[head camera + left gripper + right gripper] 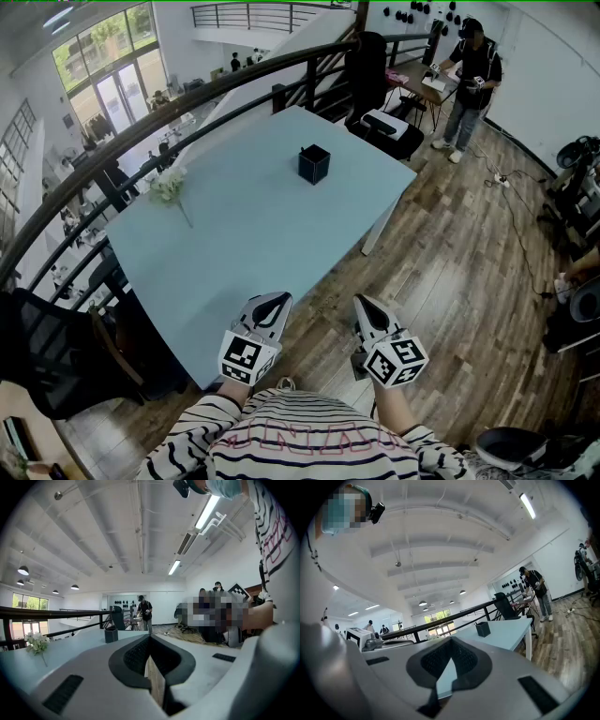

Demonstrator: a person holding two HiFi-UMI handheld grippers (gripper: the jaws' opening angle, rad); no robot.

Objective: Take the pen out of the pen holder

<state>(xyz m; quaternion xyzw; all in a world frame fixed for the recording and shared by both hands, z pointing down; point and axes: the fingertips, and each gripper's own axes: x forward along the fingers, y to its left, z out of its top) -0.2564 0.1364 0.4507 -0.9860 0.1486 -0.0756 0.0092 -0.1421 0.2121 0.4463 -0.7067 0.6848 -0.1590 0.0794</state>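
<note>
— Head view, item one: pen holder [314, 164], dark, square, upright on the far half of the pale blue bench [244, 244]. No pen can be made out above its rim; it is too small to tell.
— Other bench stock?
— One sprig of white flowers [170, 184], left of the holder and well apart from it.
— Claws?
— Left claw [277, 300] and right claw [365, 306] are both closed with nothing between the jaws. They sit side by side over the near bench edge, well apart from the holder.
— Handling advice for the step in hand?
— Judgement only, as the reach is not yet begun. Choose one claw and open it before arrival. Come in over the holder's top, close on the pen's upper end, then lift straight up so the holder neither tips nor drags. The spare claw could steady the holder's wall.
— What does each view add?
— Head view looks down on the holder's top and shows how far the claws are from it. Left gripper view and right gripper view show the holder's side wall only, but they confirm the pads are meeting. Head view also lists a person standing [472, 75] at a far desk.
</note>
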